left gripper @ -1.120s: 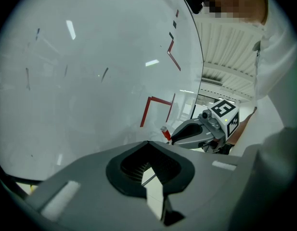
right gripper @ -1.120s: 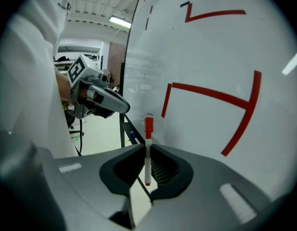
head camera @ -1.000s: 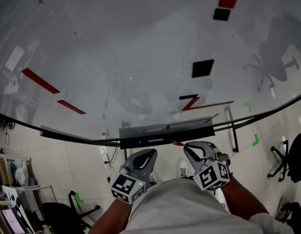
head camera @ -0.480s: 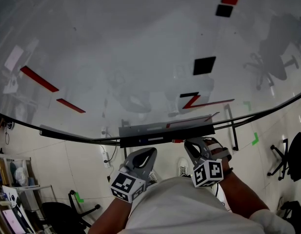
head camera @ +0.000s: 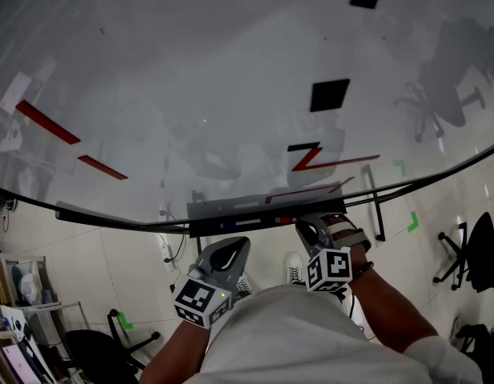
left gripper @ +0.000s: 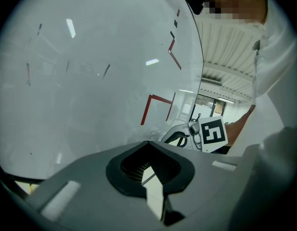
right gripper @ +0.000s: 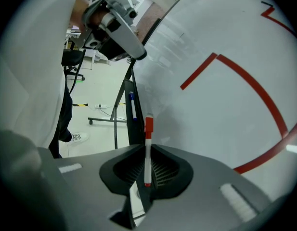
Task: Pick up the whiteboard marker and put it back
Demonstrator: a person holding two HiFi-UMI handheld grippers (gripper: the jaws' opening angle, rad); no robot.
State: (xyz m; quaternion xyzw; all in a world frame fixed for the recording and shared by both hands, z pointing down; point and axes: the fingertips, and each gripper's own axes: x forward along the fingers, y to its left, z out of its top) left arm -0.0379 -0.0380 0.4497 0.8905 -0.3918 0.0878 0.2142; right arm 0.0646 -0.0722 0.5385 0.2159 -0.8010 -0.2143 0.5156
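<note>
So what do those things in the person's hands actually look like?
Both are grey plastic two-jaw tools: the left gripper and the right gripper. Their rounded jaws are lined with black ribbed padding. Each carries a white cube printed with black square markers. No cables show. The person wears a white top.
</note>
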